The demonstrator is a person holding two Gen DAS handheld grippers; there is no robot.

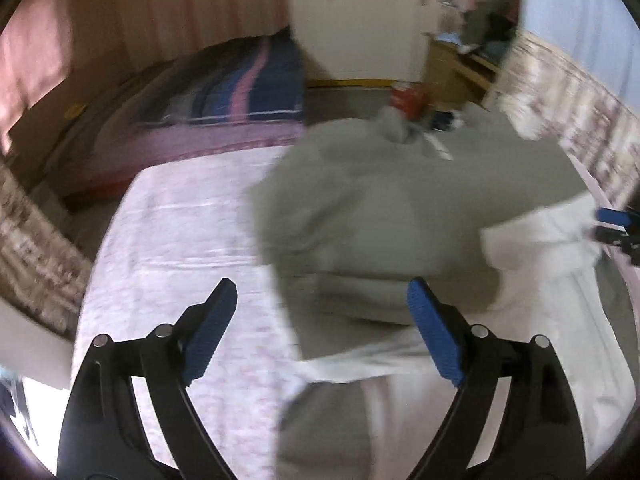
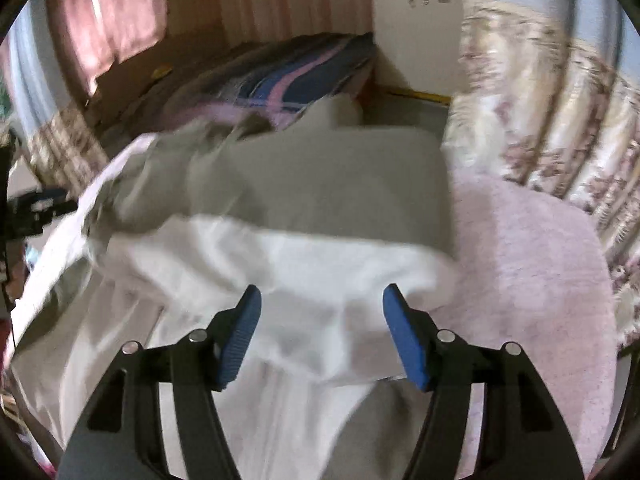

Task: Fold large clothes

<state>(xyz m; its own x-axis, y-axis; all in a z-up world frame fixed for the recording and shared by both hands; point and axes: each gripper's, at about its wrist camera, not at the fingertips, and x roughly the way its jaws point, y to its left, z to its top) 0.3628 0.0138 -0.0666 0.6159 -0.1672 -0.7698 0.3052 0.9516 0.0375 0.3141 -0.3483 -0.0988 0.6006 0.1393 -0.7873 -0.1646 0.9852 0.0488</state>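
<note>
Grey and white cloth, one large garment [image 1: 372, 216], lies spread over a pale pink bedcover [image 1: 180, 240]; its grey part bulges in soft folds toward the far end of the bed, and its white part runs along the near side, rumpled and partly doubled over. Both views are blurred, so seams and edges are hard to make out.

Left gripper [image 1: 322, 328] hangs above the garment's left border with its blue pads wide apart and nothing between them; one pad is over the bedcover, the other over grey cloth. Right gripper [image 2: 322, 334] points down at the white part; its jaws stand apart, with white cloth seen below the gap, and whether the pads touch the cloth I cannot tell; no fold is pinched.

Beyond the bed lies a striped blue and pink quilt [image 1: 248, 84] against a pink curtain [image 2: 112, 20]; flowered drapery [image 2: 552, 120] hangs at the right; a red container [image 1: 406, 98] stands on the floor near a wooden cabinet [image 1: 452, 68].
</note>
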